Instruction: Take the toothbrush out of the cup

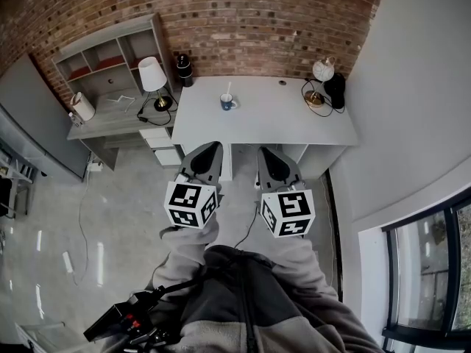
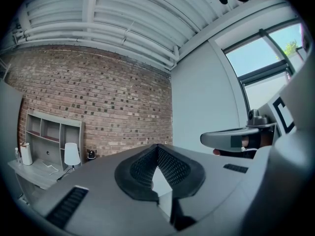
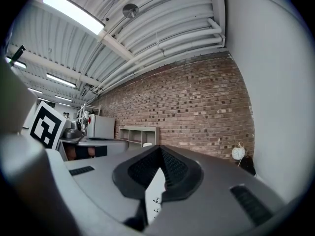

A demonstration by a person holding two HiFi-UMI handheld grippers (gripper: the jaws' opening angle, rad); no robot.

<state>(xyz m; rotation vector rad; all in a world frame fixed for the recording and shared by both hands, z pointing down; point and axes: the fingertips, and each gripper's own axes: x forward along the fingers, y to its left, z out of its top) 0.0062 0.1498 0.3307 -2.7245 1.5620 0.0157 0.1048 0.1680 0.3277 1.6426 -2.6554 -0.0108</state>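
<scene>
The cup (image 1: 227, 103) is standing on the table (image 1: 287, 127), toward its back edge and left of the middle, with open tabletop lying all round it. The toothbrush (image 1: 228, 89) is sticking up out of the cup. A lamp (image 1: 322, 70) is sitting by the back right corner, well apart. The left gripper (image 1: 213, 146) and right gripper (image 1: 265, 153) are hovering over the floor (image 1: 110, 212), short of the table's front edge, each with its jaws pressing together on nothing.

Soft, even daylight fills the room. The window (image 2: 268, 53) glares pale; a ceiling strip light (image 3: 74, 11) burns white. The floor (image 1: 44, 248) carries faint sheen. Fisheye bending curves walls, corners go black; the left claw (image 2: 157, 147) looks slightly soft.
</scene>
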